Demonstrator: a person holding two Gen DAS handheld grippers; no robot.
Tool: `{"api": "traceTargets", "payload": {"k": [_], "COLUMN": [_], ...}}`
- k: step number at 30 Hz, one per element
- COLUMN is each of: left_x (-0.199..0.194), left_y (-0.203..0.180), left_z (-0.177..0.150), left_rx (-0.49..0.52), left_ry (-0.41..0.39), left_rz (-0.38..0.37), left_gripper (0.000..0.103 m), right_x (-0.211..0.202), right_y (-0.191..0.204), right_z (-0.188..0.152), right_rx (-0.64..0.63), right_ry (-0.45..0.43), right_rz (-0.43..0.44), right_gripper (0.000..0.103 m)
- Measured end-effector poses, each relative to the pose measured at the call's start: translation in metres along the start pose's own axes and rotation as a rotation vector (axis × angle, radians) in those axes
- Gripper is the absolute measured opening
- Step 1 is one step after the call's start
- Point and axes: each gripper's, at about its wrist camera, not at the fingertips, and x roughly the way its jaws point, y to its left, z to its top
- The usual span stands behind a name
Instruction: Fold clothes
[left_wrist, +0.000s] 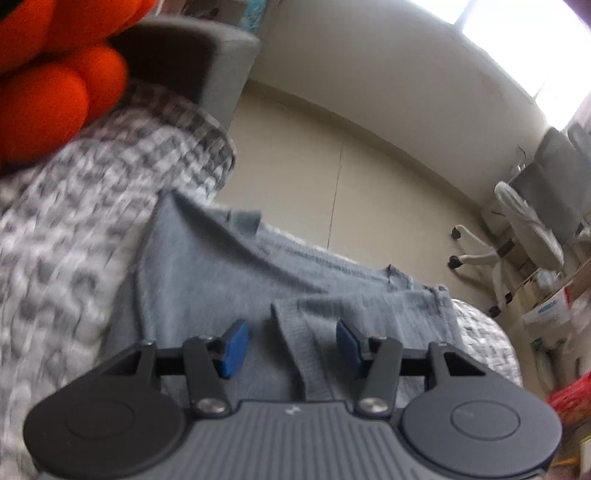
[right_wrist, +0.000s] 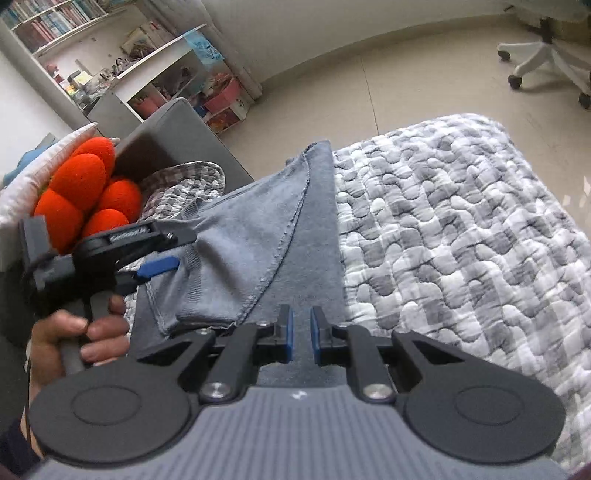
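A grey-blue garment (right_wrist: 251, 229) lies partly folded on a grey and white quilted bedspread (right_wrist: 443, 221), its paler upper layer turned over a darker strip. My left gripper (left_wrist: 291, 347) hangs low over the garment (left_wrist: 221, 277) with its blue pads wide apart. A raised ridge of cloth runs between them, and neither pad presses on it. In the right wrist view the left gripper (right_wrist: 177, 247) sits at the garment's left edge, with a hand (right_wrist: 92, 325) on its handle. My right gripper (right_wrist: 301, 336) is over the darker strip, its pads a narrow gap apart and nothing between them.
An orange plush toy (right_wrist: 81, 192) rests against a grey upholstered piece (right_wrist: 173, 129) at the bed's left end. Beige floor lies beyond the bed's edge, with a white office chair (right_wrist: 546, 55) and crowded shelves (right_wrist: 166, 62) farther off. The bedspread (left_wrist: 55, 240) is blurred in the left wrist view.
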Motion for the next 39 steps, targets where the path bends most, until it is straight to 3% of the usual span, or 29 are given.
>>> {"api": "traceTargets", "payload": {"k": [1, 3, 4, 10, 14, 20, 23, 26, 27, 28, 29, 34, 39], "left_x": [0.002, 0.005, 0.006, -0.012, -0.015, 0.012, 0.014, 0.008, 0.003, -0.005, -0.013, -0.074, -0.143], "left_y": [-0.005, -0.01, -0.012, -0.009, -0.009, -0.014, -0.01, -0.005, -0.003, -0.001, 0.001, 0.004, 0.012], "left_z": [-0.001, -0.002, -0.002, 0.009, 0.017, 0.012, 0.011, 0.012, 0.013, 0.014, 0.015, 0.004, -0.044], "left_rx": [0.031, 0.073, 0.086, 0.038, 0.036, 0.112, 0.106, 0.086, 0.077, 0.07, 0.063, 0.084, 0.157], "left_ry": [-0.005, -0.001, -0.002, -0.07, -0.101, -0.043, -0.044, -0.035, -0.036, -0.04, -0.044, -0.044, 0.02], "left_rz": [0.004, -0.001, -0.002, -0.015, 0.03, 0.09, 0.081, 0.074, 0.075, 0.077, 0.08, 0.069, 0.05], "left_gripper": [0.027, 0.009, 0.005, 0.003, 0.003, 0.004, 0.004, 0.01, 0.024, 0.044, 0.051, 0.053, 0.053], "right_x": [0.001, 0.003, 0.004, 0.016, 0.02, 0.031, 0.034, 0.028, 0.025, 0.022, 0.018, 0.007, -0.003], "right_y": [0.001, 0.005, 0.007, 0.015, 0.02, 0.021, 0.021, 0.025, 0.027, 0.03, 0.033, 0.048, 0.063], "right_z": [0.0, -0.001, -0.002, -0.007, -0.009, -0.012, -0.013, -0.012, -0.012, -0.014, -0.015, -0.027, -0.05], "right_rx": [-0.008, -0.042, -0.059, -0.125, -0.151, -0.189, -0.198, -0.212, -0.22, -0.229, -0.24, -0.305, -0.378], "right_ry": [-0.003, -0.009, -0.01, -0.003, -0.015, -0.011, -0.011, -0.025, -0.029, -0.031, -0.032, -0.012, 0.042], "right_rz": [0.005, 0.009, 0.009, 0.002, 0.0, -0.06, -0.085, -0.092, -0.085, -0.078, -0.071, -0.044, -0.001], "right_gripper": [0.016, 0.016, 0.016, 0.016, 0.016, 0.016, 0.014, 0.015, 0.016, 0.016, 0.016, 0.016, 0.016]}}
